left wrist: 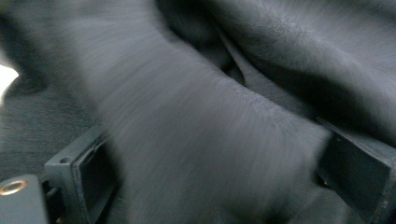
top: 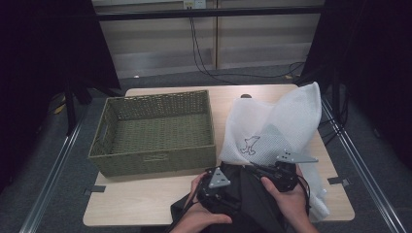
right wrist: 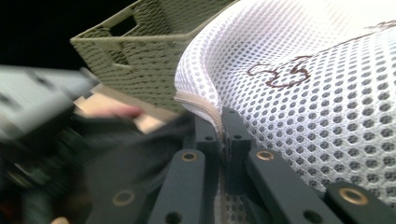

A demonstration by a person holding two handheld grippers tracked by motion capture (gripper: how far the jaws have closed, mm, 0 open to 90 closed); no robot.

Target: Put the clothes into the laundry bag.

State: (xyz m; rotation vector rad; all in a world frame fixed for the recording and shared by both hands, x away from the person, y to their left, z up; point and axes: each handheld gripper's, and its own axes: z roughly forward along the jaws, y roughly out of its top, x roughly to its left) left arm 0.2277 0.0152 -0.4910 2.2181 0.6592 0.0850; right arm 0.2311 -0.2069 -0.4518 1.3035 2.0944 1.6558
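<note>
A white mesh laundry bag (top: 272,121) with a dark embroidered figure lies at the right of the table; close up, the mesh bag (right wrist: 322,98) bulges upward. My right gripper (right wrist: 223,123) is shut on the bag's seamed edge; from above, the right gripper (top: 260,170) sits at the bag's near mouth. A black garment (top: 248,201) is heaped at the table's front edge, partly under the bag's mouth. My left gripper (top: 223,187) rests on that heap. Close up, its jaws stand wide apart with a blurred fold of the black garment (left wrist: 196,121) bulging between them.
A green woven basket (top: 155,162) with nothing in it stands at the left of the wooden table (top: 136,201); the basket's corner (right wrist: 140,51) is just behind the bag. Black curtains hang on both sides, and cables run on the floor beyond.
</note>
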